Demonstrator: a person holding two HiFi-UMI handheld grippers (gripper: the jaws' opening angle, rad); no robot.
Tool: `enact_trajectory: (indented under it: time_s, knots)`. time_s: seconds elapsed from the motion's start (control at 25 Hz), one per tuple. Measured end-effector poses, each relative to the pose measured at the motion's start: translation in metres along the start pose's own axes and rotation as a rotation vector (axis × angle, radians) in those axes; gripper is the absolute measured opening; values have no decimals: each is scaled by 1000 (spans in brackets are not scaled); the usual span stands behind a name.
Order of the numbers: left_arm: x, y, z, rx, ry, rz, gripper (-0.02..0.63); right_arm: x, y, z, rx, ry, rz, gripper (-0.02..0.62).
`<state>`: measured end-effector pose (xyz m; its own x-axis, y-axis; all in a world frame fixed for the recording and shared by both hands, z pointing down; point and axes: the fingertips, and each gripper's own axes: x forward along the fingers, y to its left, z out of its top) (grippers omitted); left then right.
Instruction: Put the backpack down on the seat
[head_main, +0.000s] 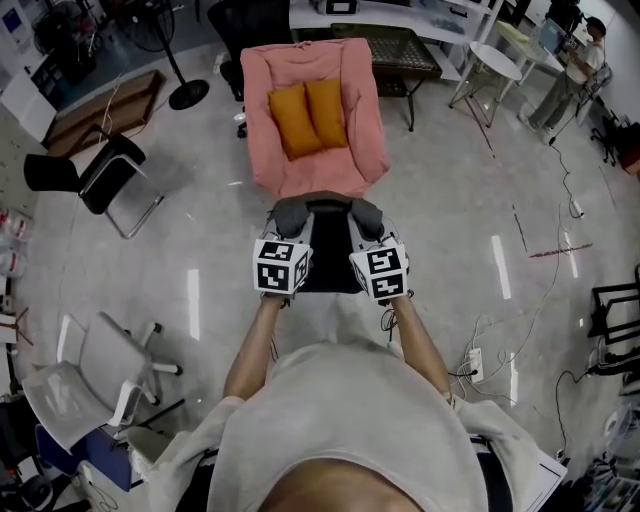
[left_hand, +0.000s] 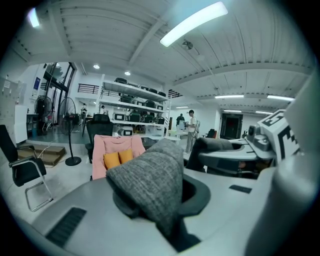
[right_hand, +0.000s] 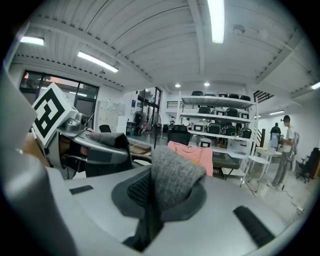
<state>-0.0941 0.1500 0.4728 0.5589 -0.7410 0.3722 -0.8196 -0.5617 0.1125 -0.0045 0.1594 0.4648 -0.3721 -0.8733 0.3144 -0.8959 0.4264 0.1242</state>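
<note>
Two clenched grips — left gripper (head_main: 288, 235), right gripper (head_main: 368, 232) — on the soft padded straps (left_hand: 150, 180) of the backpack (head_main: 328, 255); likely limp and saggy, best held there; seat (head_main: 352, 150) at twelve o'clock.

A: Looking for the backpack (head_main: 322, 250)?

B: Hung between left gripper (head_main: 290, 238) and right gripper (head_main: 362, 238), one strap pinched in each, just before the seat (head_main: 258, 120), above the floor (head_main: 450, 230).

A: And on the seat?

B: Two cushions (head_main: 325, 110), side by side against the back.

A: Around it?

B: Left of it, a folding chair (head_main: 90, 170); behind-left, a fan stand (head_main: 188, 95); behind-right, a round table (head_main: 495, 60).
</note>
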Motion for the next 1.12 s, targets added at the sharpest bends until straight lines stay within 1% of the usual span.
enact_trajectory:
  time_s: [0.32, 0.84, 1.12]
  knots:
    - [74, 29, 31, -16, 7, 29, 43, 69, -56, 14, 11, -12, 35, 20]
    - [200, 72, 104, -47, 4, 103, 43, 181, -162, 50, 11, -22, 119, 20]
    - [254, 86, 121, -63, 7, 140, 43, 224, -204, 55, -3, -28, 160, 20]
